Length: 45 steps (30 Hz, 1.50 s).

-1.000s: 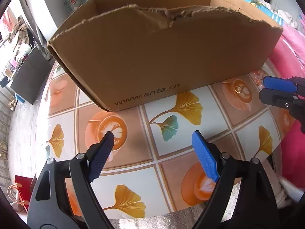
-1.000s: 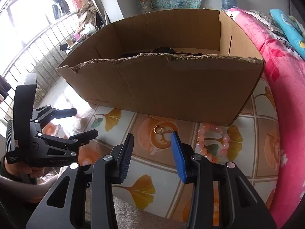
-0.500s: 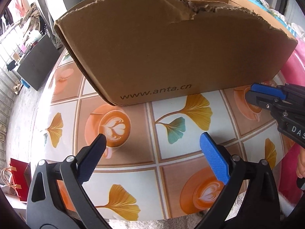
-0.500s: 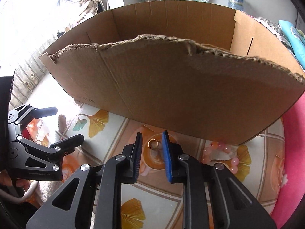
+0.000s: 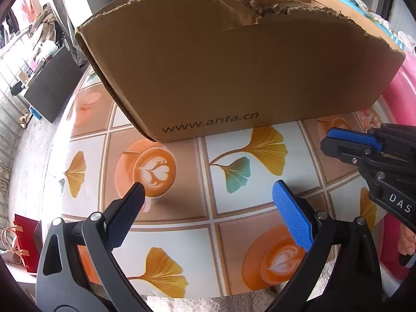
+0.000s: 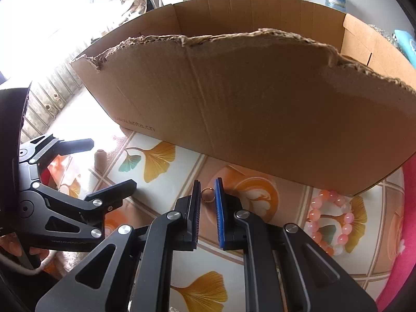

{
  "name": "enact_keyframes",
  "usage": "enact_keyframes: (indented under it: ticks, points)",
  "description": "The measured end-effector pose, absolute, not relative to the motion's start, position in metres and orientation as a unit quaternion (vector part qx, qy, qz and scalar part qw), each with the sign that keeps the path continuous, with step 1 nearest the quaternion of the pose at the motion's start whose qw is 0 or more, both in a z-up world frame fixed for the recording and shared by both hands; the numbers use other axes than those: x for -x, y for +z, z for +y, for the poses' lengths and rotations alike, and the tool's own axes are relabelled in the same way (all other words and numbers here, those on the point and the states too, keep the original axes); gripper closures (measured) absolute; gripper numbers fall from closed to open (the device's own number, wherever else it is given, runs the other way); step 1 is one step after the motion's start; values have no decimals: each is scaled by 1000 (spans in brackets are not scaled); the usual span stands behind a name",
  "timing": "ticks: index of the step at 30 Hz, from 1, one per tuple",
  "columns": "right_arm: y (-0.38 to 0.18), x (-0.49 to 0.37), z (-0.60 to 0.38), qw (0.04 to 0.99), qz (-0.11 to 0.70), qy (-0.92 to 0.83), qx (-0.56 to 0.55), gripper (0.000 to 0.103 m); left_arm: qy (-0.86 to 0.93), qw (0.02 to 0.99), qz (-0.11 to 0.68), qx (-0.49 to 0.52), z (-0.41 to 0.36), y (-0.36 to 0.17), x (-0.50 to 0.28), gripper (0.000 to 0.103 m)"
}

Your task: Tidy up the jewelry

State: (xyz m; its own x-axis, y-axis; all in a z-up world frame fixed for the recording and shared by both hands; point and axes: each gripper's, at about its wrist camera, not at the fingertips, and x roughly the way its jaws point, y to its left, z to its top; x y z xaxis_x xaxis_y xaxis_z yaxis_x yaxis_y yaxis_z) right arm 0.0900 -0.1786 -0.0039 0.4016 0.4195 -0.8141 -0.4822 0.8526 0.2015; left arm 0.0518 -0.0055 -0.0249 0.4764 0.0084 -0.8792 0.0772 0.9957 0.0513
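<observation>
Ring (image 6: 207,195) between right gripper (image 6: 208,195) fingers, outside box (image 6: 260,119).

Your black left gripper with blue pads (image 5: 208,195) sits low, jaws spread wide. Your black right gripper (image 6: 208,195) has jaws narrowed to a slim gap, not fully closed.

Brown box (image 5: 234,78) with dark "www.anta.cn" lettering; tablecloth (image 5: 234,215) checked in white and tan, yellow and teal ginkgo leaves, orange latte cups; gold ring (image 6: 207,195); pink bead bracelet (image 6: 330,218); black grippers, blue pads (image 5: 291,218)
</observation>
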Motion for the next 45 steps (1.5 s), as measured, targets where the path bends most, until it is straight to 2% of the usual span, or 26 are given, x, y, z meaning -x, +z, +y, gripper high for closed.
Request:
enact_keyframes:
  ticks: [11, 24, 34, 45]
  points:
    - [10, -87, -202, 849, 455, 268, -21, 92, -22, 858, 512, -37, 0, -24, -54, 8]
    - [-8, -106, -205, 835, 487, 254, -36, 92, -20, 858, 513, -34, -3, -24, -50, 8]
    - [1, -114, -216, 825, 482, 279, -100, 92, -20, 858, 512, -32, -5, -26, -49, 8]
    - [-5, -105, -210, 811, 504, 288, -74, 91, -20, 858, 513, -33, -6, -27, -49, 8]
